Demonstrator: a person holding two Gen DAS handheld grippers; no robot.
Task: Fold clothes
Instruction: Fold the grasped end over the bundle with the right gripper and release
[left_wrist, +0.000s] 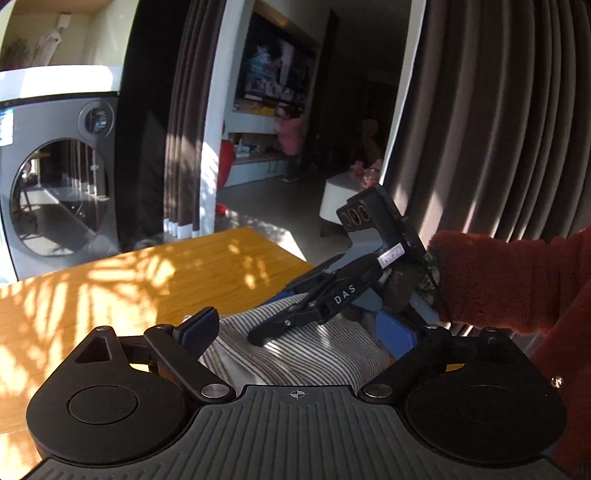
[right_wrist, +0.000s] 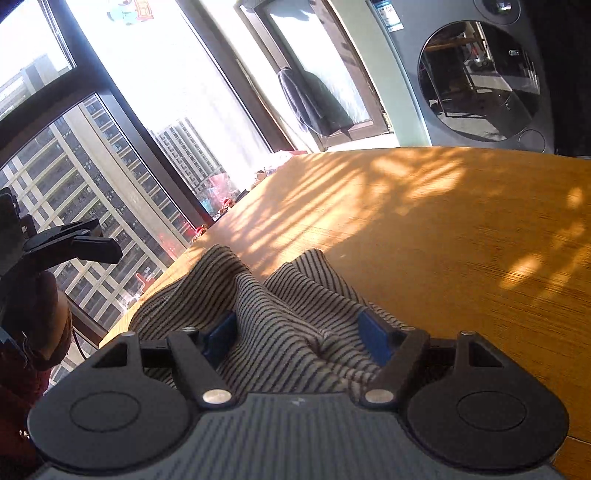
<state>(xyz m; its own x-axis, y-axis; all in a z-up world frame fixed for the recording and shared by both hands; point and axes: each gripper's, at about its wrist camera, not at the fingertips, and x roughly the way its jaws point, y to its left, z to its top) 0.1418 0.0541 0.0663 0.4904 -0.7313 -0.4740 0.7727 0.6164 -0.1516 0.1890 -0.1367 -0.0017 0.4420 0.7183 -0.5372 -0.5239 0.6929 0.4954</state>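
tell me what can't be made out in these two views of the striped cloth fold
- Left wrist view: the right gripper lies across the striped cloth and covers its middle; whether it is pinching fabric cannot be told.
- Left wrist view: the left gripper's right finger is hidden behind the right gripper.
- Right wrist view: the cloth's near part is covered by the gripper body, so the garment type stays unclear.
- Right wrist view: the table is cut off at the right edge.

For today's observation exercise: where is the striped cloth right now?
The striped cloth lies bunched at the near edge of the wooden table, between the right gripper's open fingers, on the window side.
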